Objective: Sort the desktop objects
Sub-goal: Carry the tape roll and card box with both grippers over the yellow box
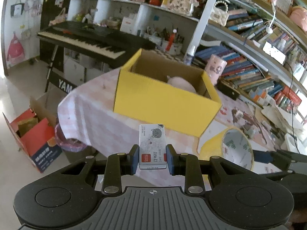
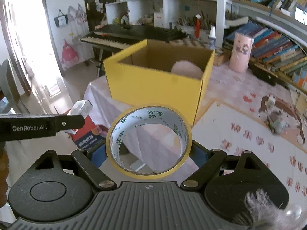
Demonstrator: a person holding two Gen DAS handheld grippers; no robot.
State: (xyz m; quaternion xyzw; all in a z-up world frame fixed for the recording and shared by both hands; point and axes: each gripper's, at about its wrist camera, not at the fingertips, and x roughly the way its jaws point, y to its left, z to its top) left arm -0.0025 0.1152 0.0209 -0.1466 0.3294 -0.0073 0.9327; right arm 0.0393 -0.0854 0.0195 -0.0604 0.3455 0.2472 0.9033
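The yellow box (image 1: 165, 103) wall hides most of the pink object (image 1: 180, 83) inside.

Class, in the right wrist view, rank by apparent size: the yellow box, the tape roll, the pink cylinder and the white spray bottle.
1. yellow box
2. tape roll, enlarged by nearness; it sits in the right gripper
3. pink cylinder
4. white spray bottle
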